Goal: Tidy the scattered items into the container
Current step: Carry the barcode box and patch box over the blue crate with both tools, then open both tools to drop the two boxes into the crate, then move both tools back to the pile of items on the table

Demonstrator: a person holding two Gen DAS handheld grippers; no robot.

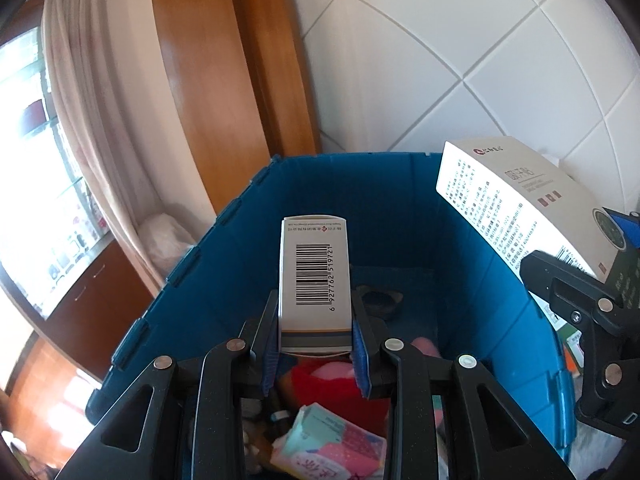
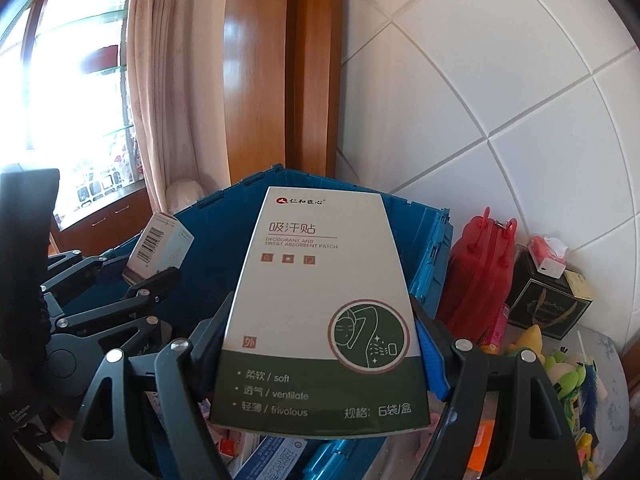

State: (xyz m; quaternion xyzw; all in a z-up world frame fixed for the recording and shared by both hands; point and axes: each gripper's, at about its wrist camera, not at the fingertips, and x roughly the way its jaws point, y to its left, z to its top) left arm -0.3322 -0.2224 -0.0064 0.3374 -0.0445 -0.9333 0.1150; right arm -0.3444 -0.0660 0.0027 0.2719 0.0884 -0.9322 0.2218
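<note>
Rigid blue plastic crate, ribbed walls, hinged notches along the rim, standing against glossy white wall tiles and a varnished wooden door frame. Inside, near the bottom: something soft and red, a crinkled pink-and-teal tissue pack, a dark flat item by the far wall.

Left gripper, closed to the width of a small white cardboard box, blue pads pressing both narrow sides; barcode face up, box held over the crate's interior.

Right gripper, jaws spread wider, clamped on a flat matte carton, white above, dark green below, marked as sweat absorbent patches, held above the crate's right rim.

Beyond that rim, on the tabletop: a red moulded plastic case upright, a dark gift box, plush green toys.
</note>
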